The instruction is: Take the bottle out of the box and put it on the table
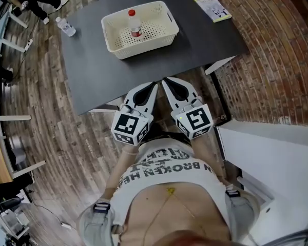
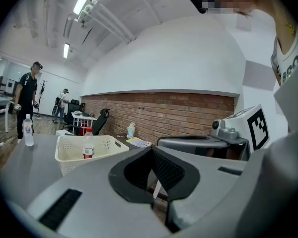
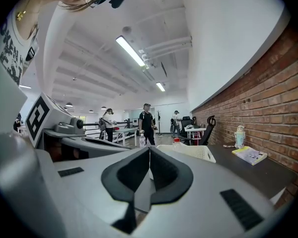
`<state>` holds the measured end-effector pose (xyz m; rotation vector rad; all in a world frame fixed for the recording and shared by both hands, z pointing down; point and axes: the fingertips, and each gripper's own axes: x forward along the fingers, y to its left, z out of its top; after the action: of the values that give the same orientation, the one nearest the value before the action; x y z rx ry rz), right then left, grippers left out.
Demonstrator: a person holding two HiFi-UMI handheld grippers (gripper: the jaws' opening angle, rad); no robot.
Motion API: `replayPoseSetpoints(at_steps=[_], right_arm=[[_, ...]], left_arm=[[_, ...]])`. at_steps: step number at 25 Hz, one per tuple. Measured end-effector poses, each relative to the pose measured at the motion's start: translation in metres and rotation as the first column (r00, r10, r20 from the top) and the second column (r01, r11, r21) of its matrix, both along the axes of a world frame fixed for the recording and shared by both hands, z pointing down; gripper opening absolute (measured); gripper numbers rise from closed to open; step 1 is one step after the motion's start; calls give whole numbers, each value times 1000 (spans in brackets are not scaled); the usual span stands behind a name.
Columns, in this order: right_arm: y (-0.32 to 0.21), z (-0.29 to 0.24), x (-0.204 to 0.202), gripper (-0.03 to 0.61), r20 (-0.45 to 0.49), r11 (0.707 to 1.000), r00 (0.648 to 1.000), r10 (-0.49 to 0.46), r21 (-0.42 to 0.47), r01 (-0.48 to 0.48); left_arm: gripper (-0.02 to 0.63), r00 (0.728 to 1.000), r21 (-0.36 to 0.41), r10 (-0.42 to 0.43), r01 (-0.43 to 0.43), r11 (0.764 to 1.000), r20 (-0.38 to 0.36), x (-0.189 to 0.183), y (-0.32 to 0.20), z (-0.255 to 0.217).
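Observation:
A clear bottle (image 1: 135, 23) with a red cap and red label stands upright inside a cream perforated basket (image 1: 154, 35) on the dark grey table (image 1: 205, 40). Both grippers hover side by side just off the table's near edge, apart from the basket. My left gripper (image 1: 154, 84) is shut with nothing in it, and my right gripper (image 1: 165, 80) is shut and empty too. In the left gripper view the basket (image 2: 72, 157) and bottle (image 2: 88, 145) lie ahead to the left of the closed jaws (image 2: 151, 150). The right gripper view shows the basket (image 3: 196, 152) past its closed jaws (image 3: 149, 150).
A second clear bottle (image 1: 65, 26) stands at the table's far left corner. A yellow-green booklet (image 1: 211, 6) and a cup (image 3: 239, 135) sit at the far right by the brick wall. People stand in the background (image 3: 147, 123). A white cabinet (image 1: 277, 158) is at my right.

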<state>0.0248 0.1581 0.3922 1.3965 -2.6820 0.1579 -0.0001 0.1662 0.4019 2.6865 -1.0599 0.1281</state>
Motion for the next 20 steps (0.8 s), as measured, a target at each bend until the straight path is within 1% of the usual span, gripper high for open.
replayPoseSetpoints(at_steps=[6,14,20], right_arm=[[-16,5,-17,9,-4,1000,1000,6,-7,-6],[-33,9,-49,9,1,1000,1000,-4,-7,4],[-35,14,-59,9,-4,1000,1000,-2,-25,2]], left_arm=[[8,1000,-2,2,-2,1000,-1,-18,-15,3],[8,1000,3,-10,10,1000,-1,-52,-27,3],[8,1000,-10,-21,21,1000,-13,-65,-32,6]])
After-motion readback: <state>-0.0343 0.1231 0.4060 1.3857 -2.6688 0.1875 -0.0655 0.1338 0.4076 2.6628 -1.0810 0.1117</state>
